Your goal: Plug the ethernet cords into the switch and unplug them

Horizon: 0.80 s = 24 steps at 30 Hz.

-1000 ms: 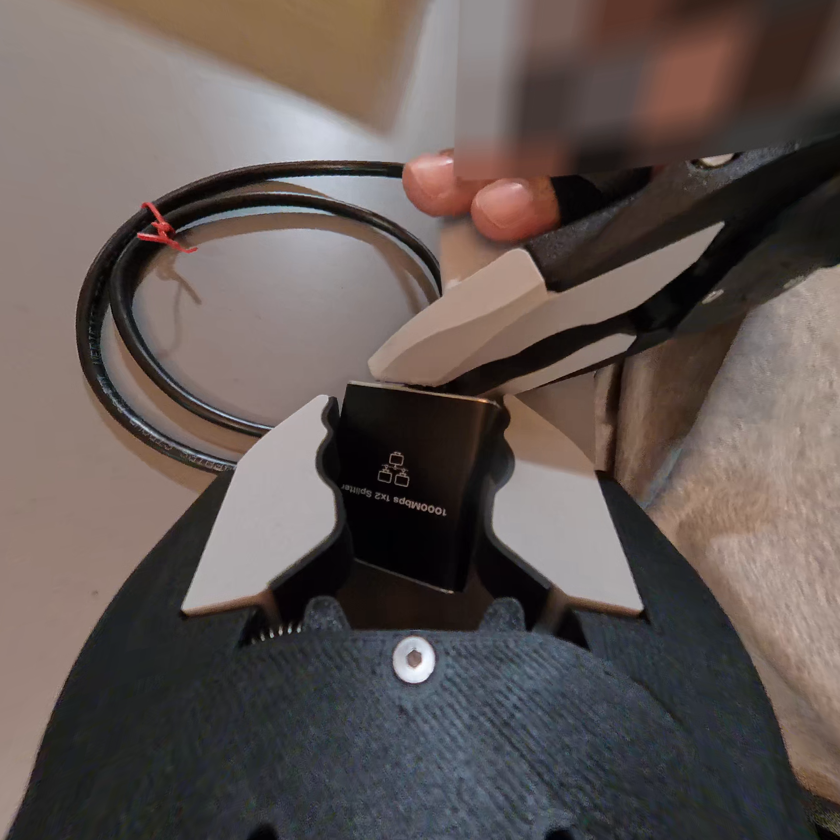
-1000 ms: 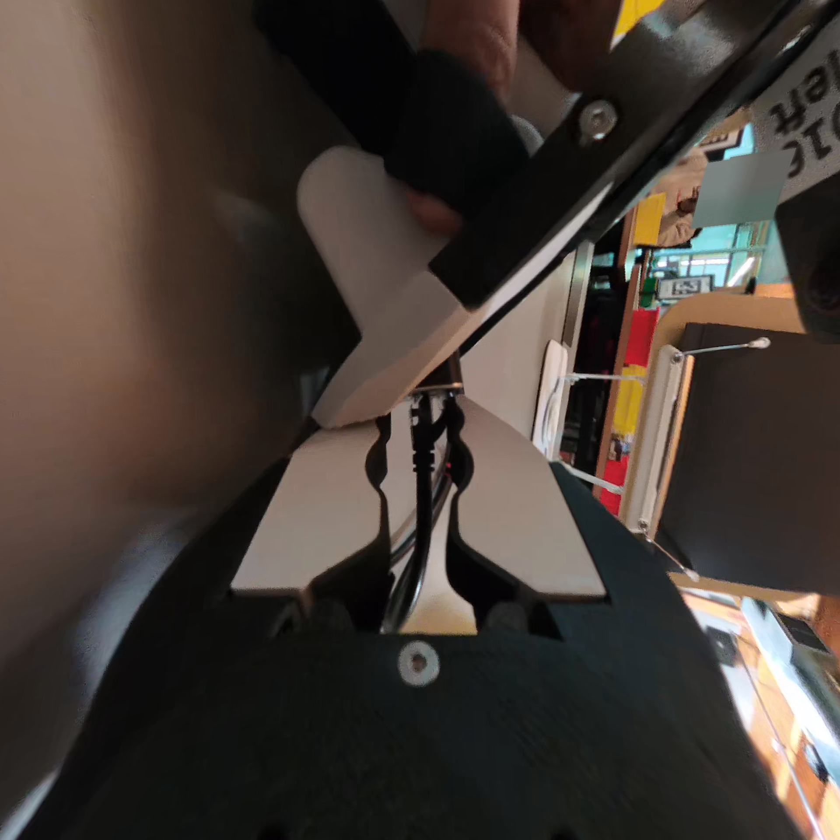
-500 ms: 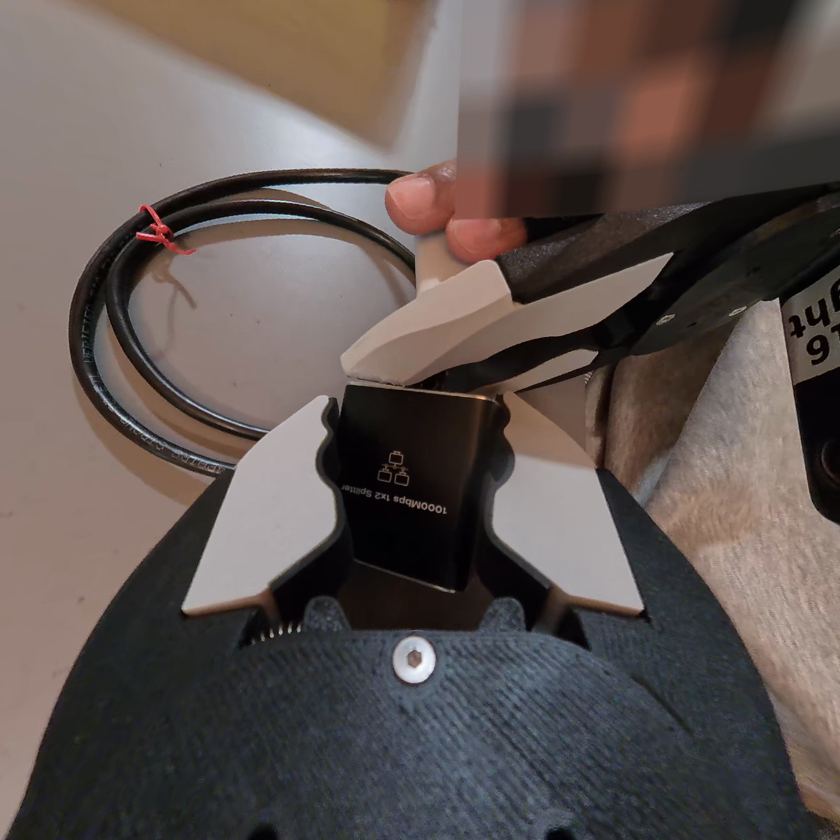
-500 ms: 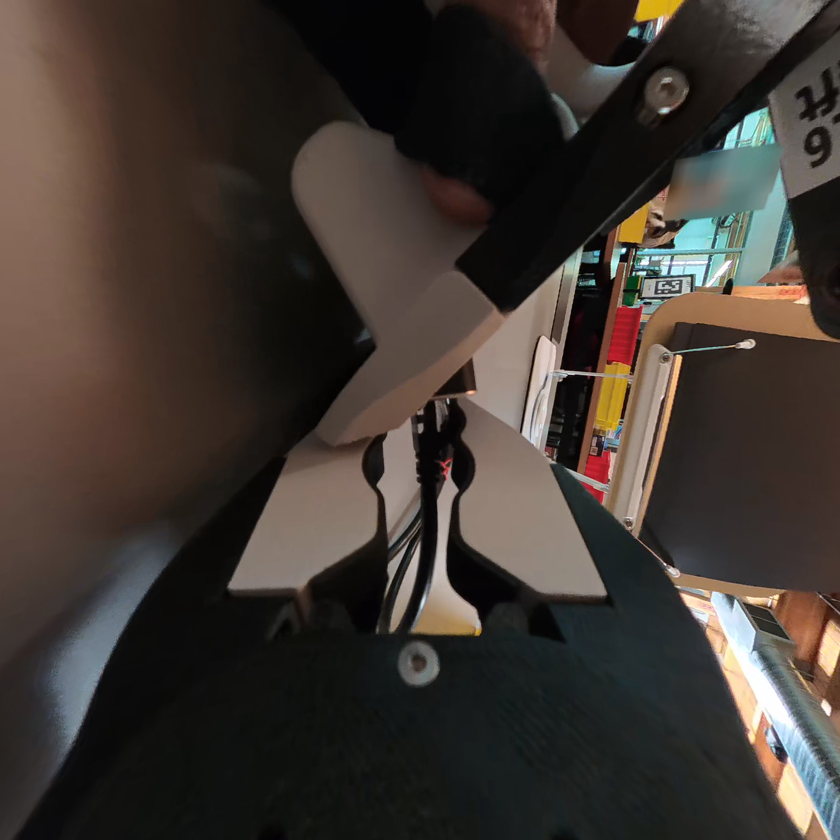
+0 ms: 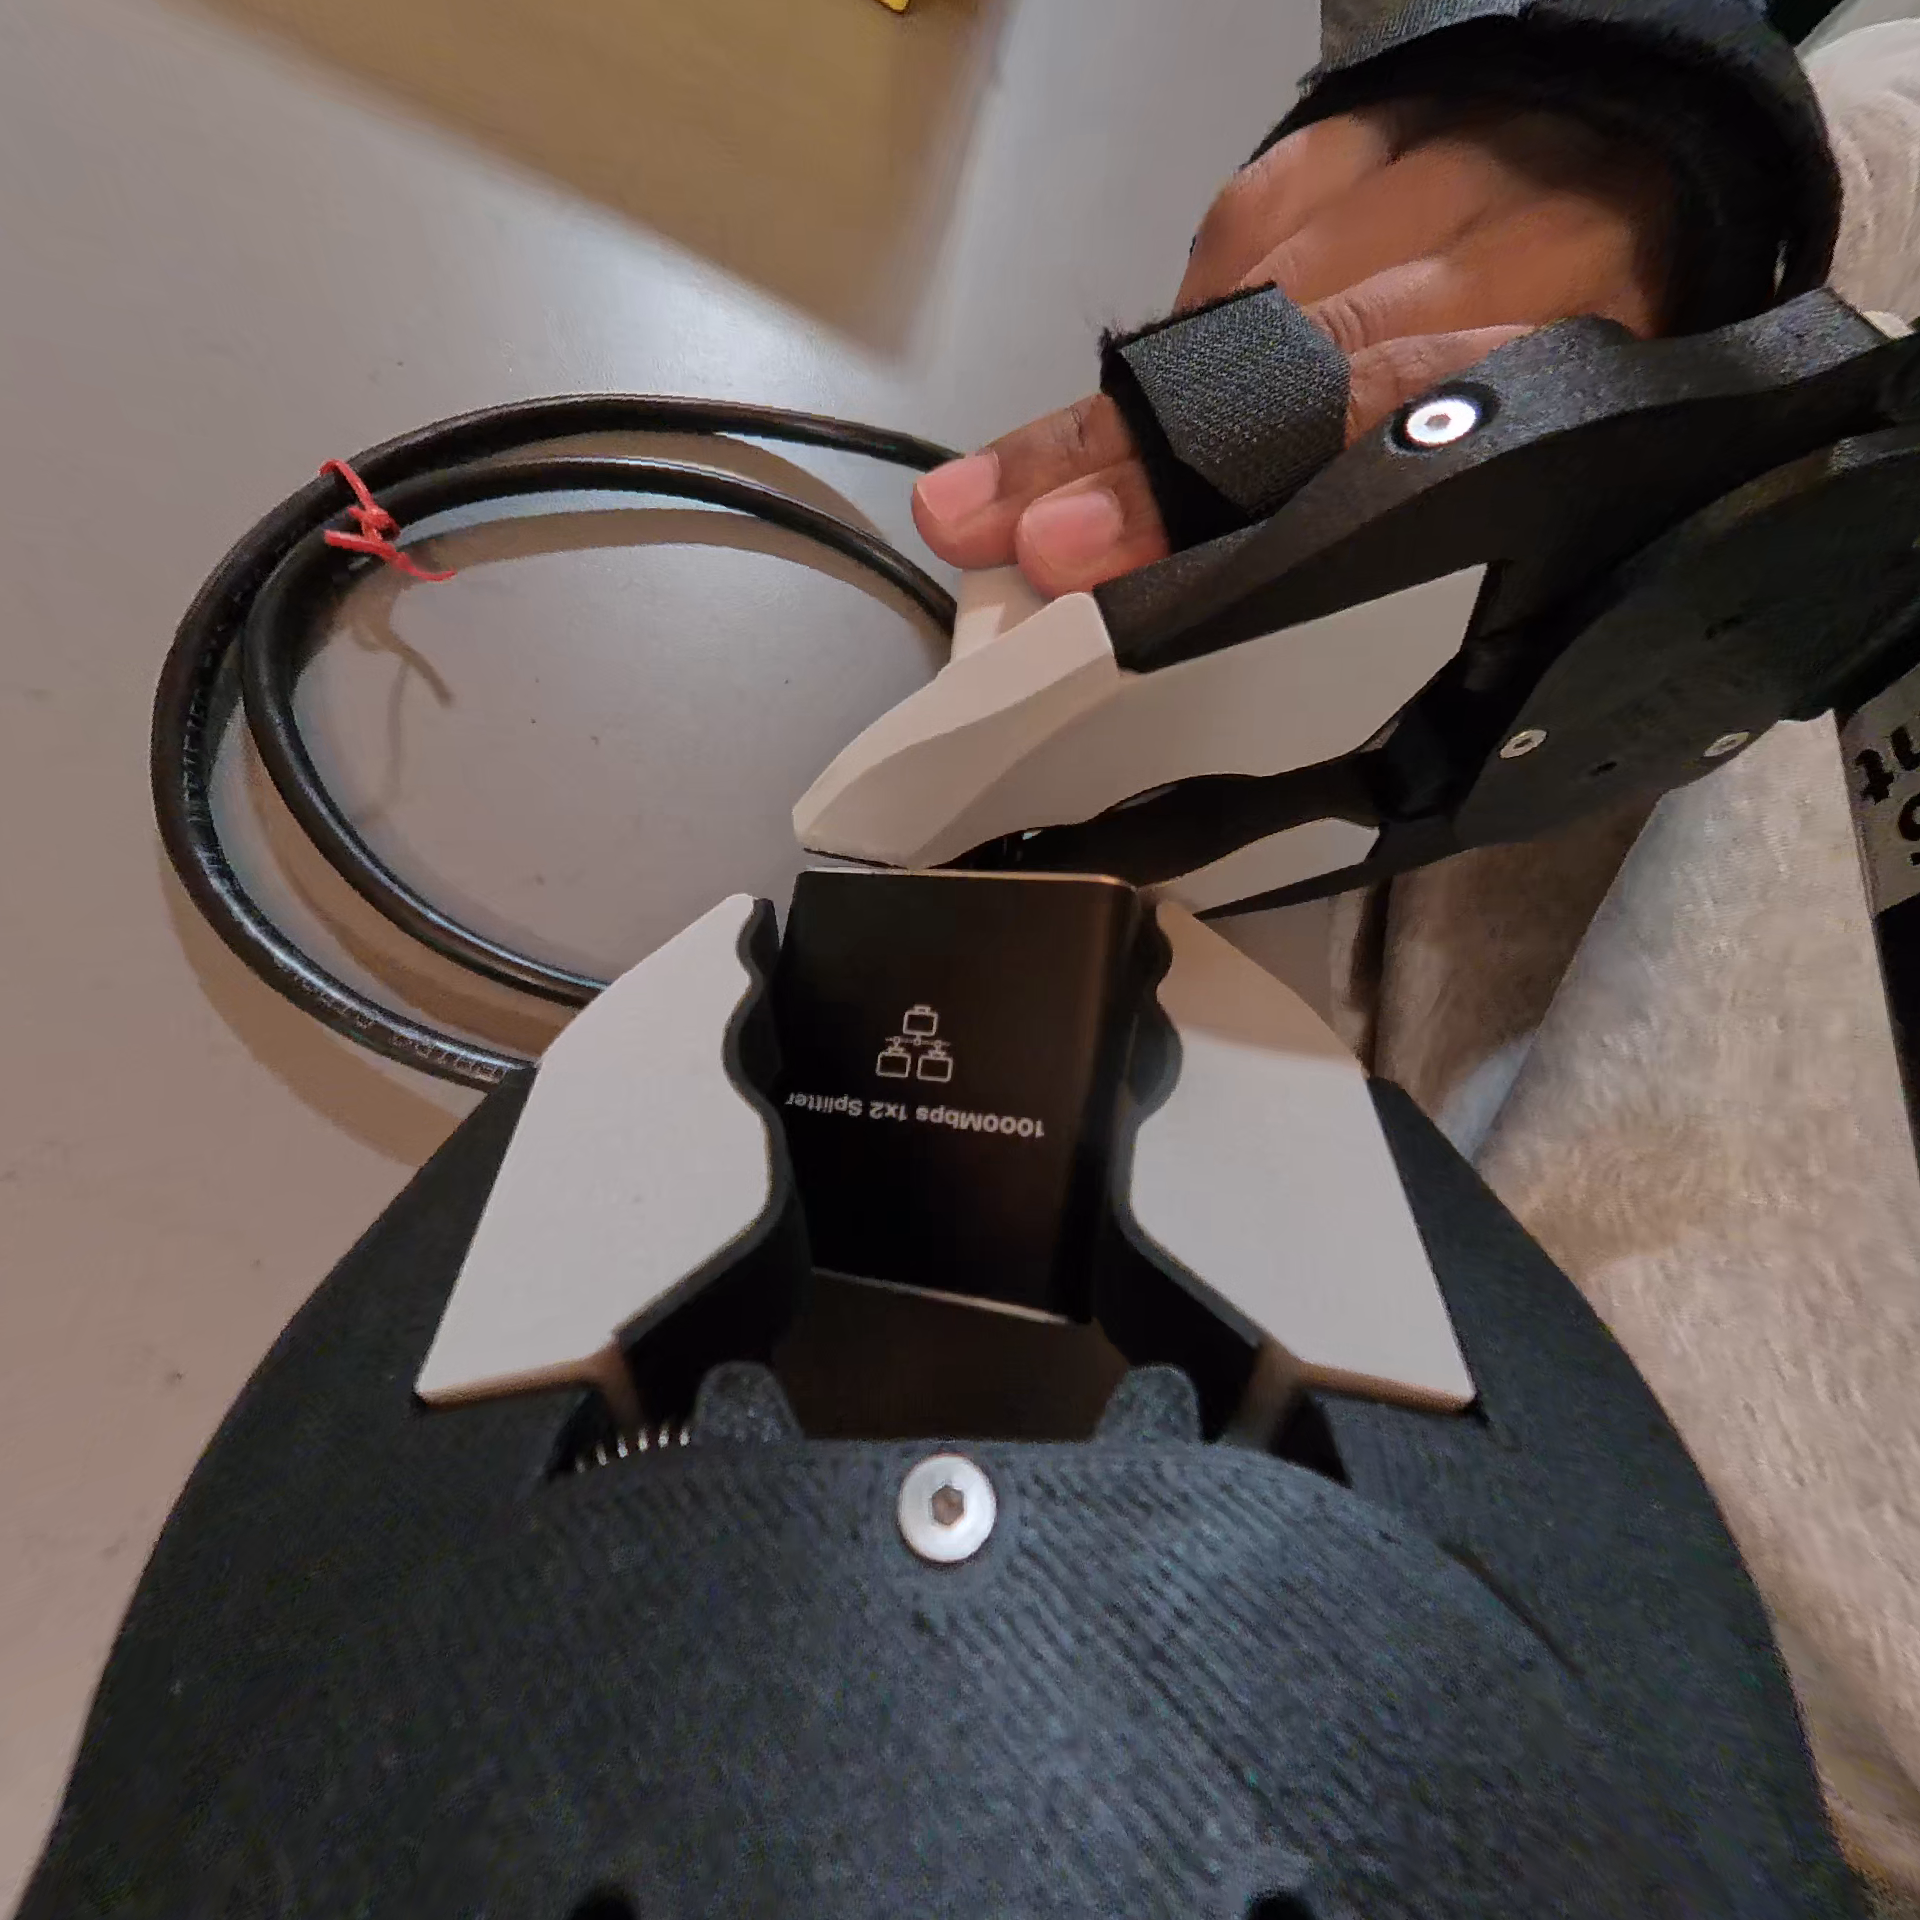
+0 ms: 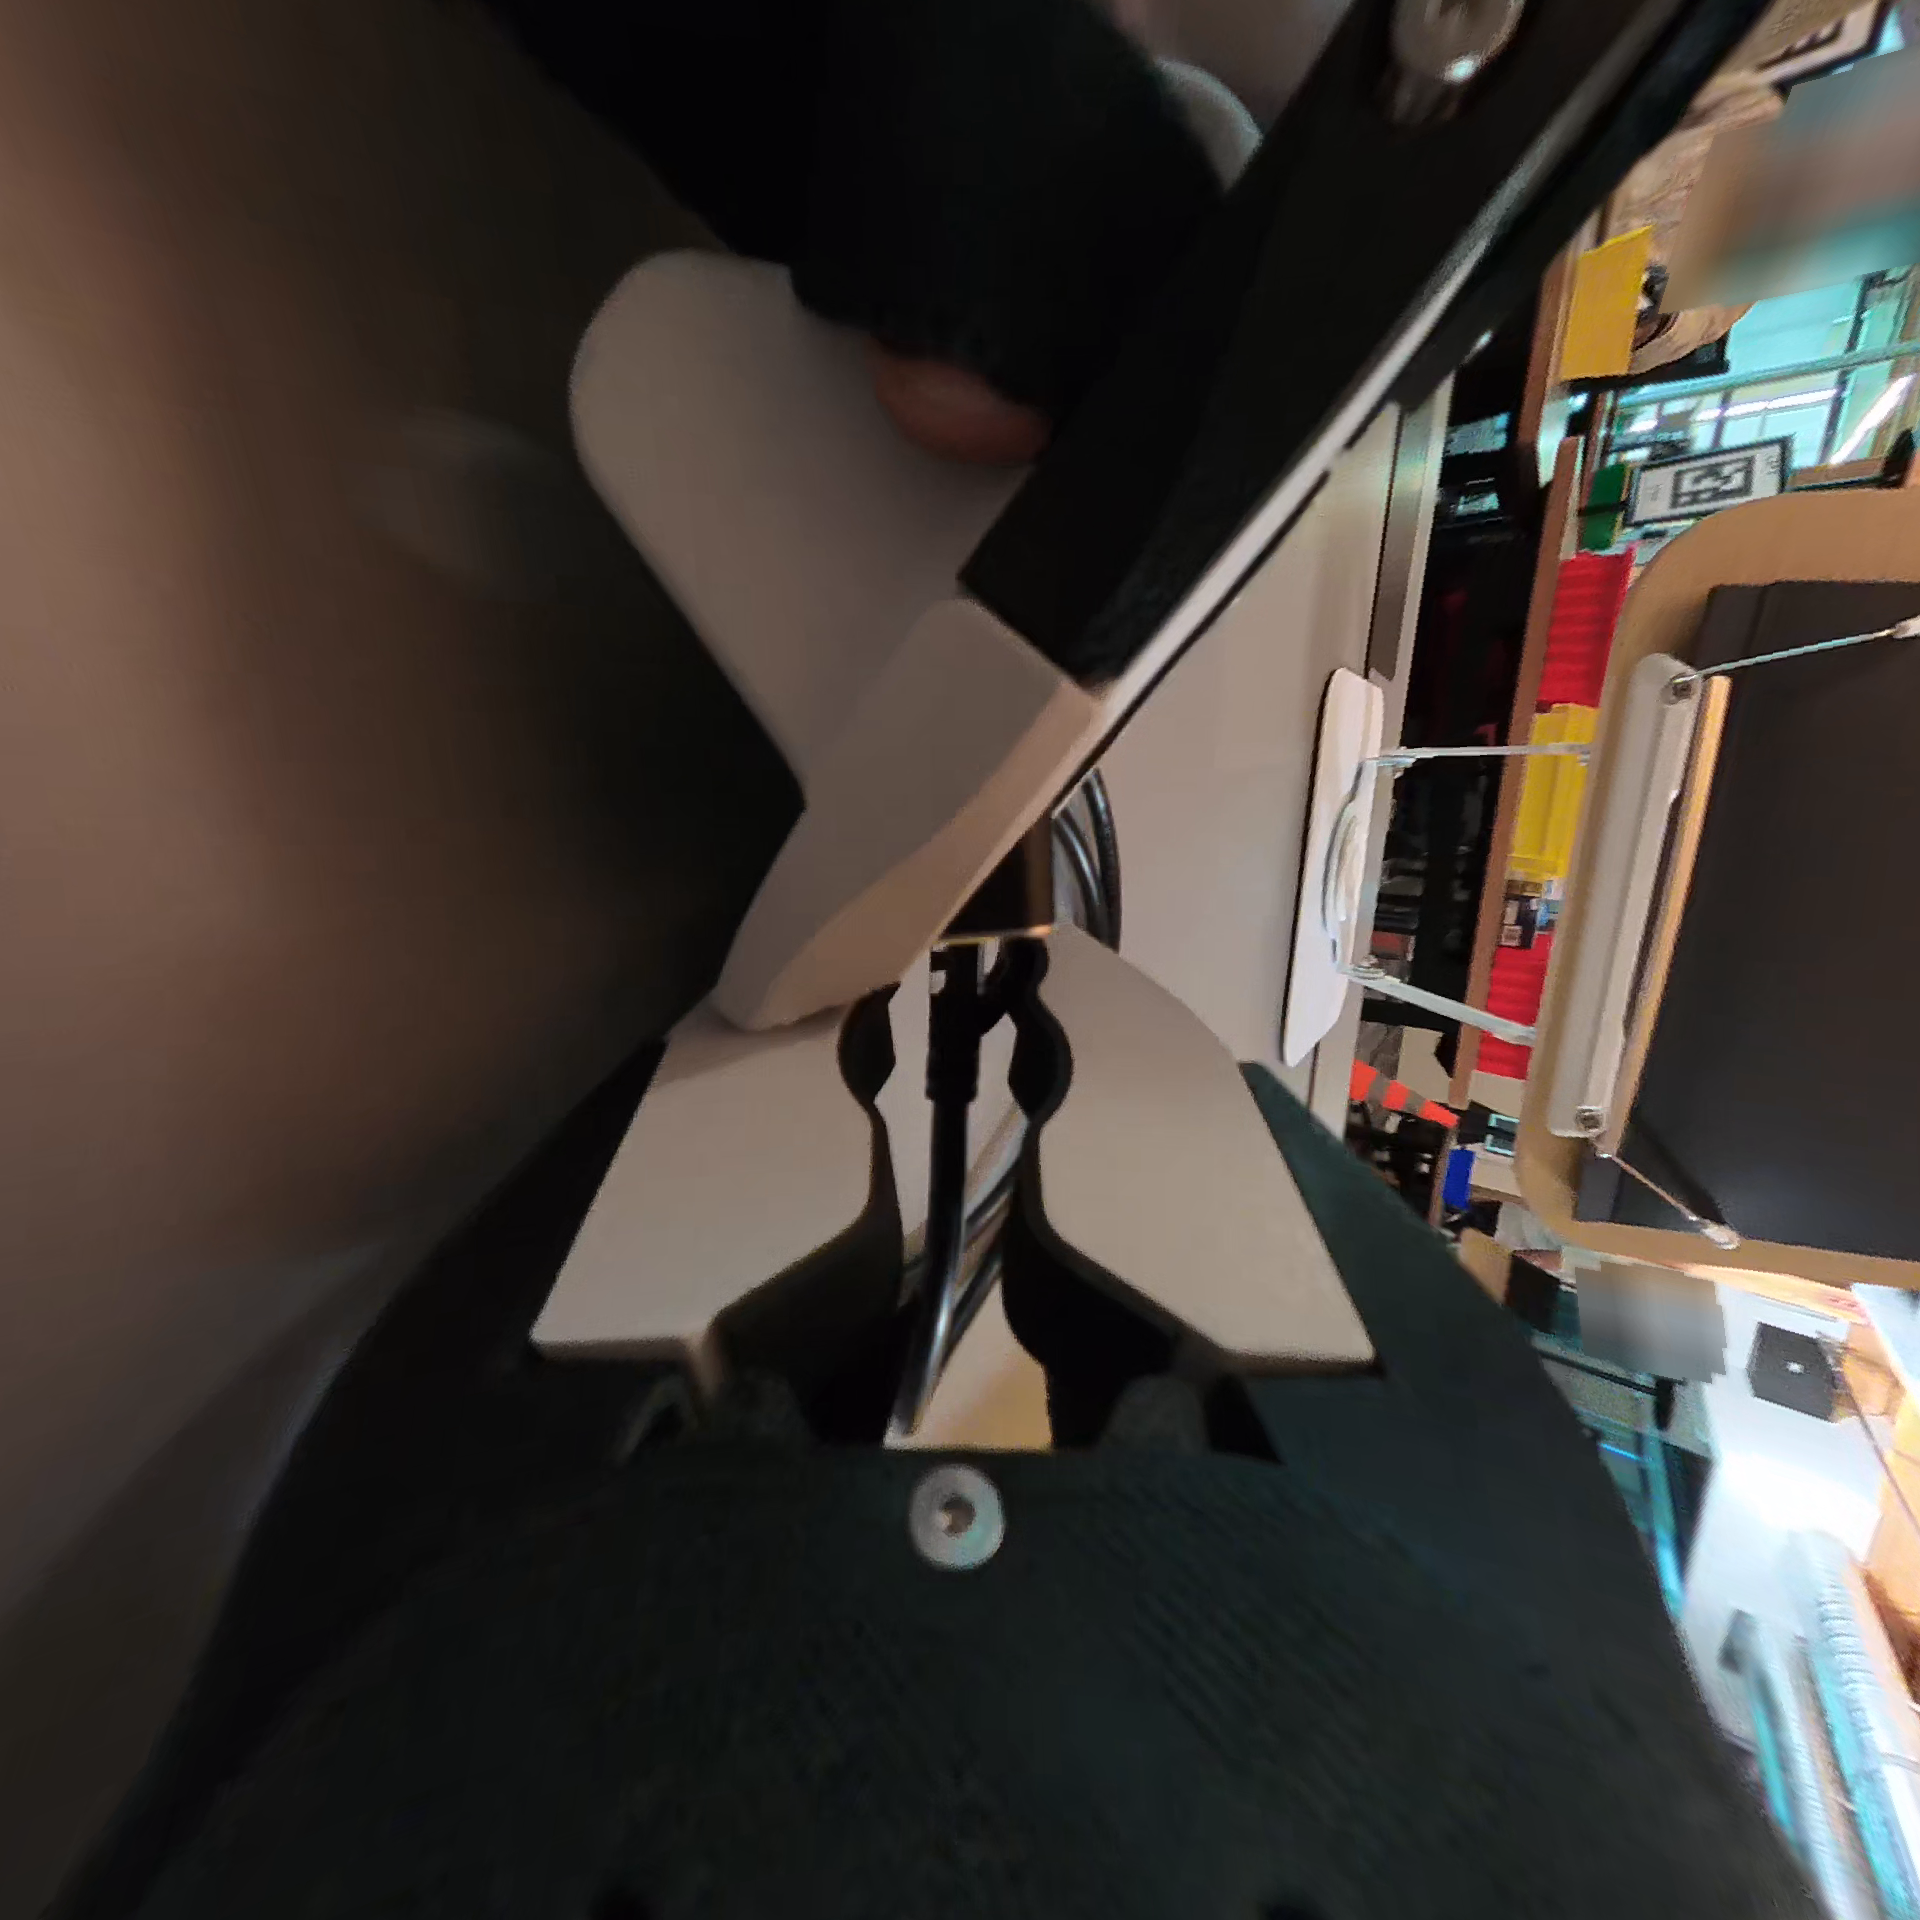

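Observation:
In the left wrist view my left gripper (image 5: 956,920) is shut on the black switch (image 5: 956,1122), a small box held upright between the grey fingers. My right gripper (image 5: 997,857) comes in from the right, with its grey fingers (image 5: 987,717) at the switch's far end. In the right wrist view my right gripper (image 6: 961,987) is shut on the black ethernet plug (image 6: 951,1049), whose tip meets the switch's metal end (image 6: 1023,894). I cannot tell how deep it sits. The cord (image 6: 935,1247) runs back between the fingers. A left finger (image 6: 862,821) crosses above.
A coiled black ethernet cord (image 5: 249,748) with a red twist tie (image 5: 364,525) lies on the grey table (image 5: 260,260) at the left. A hand (image 5: 1039,509) and grey fabric (image 5: 1662,1195) fill the right. A white pad (image 6: 1340,862) and a dark framed board (image 6: 1818,935) stand behind.
The right gripper has shifted a little to the left across the switch's far end and its handle has tilted up. The left gripper keeps the same hold on the switch.

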Tool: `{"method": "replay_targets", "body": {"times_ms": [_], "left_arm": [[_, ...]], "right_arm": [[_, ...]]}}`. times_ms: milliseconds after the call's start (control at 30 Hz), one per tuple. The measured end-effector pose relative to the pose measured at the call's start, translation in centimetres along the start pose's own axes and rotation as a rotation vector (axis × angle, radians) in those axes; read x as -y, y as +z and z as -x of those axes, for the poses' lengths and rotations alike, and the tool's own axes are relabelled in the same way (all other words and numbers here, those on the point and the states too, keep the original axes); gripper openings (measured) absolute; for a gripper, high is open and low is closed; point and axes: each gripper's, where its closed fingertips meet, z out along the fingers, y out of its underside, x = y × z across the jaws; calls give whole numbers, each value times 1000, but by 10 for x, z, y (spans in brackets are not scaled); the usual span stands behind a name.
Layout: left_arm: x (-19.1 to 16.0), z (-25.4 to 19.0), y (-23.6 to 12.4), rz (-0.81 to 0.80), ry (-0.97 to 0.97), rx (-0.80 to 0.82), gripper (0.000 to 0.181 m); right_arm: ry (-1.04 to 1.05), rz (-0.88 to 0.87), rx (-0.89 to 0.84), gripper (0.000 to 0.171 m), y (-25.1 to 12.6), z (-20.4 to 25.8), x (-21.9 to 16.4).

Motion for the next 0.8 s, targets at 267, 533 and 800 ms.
{"method": "replay_targets", "body": {"times_ms": [267, 533, 800], "left_arm": [[4, -1, -3, -35, -28, -35, 65], [13, -10, -12, -108, -66, -143, 66], [15, -12, -12, -150, -131, -195, 65]], "right_arm": [[22, -35, 6, 20, -2, -3, 0], [60, -114, 18, 19, -10, -8, 4], [59, -137, 3, 21, -10, -8, 6]]}}
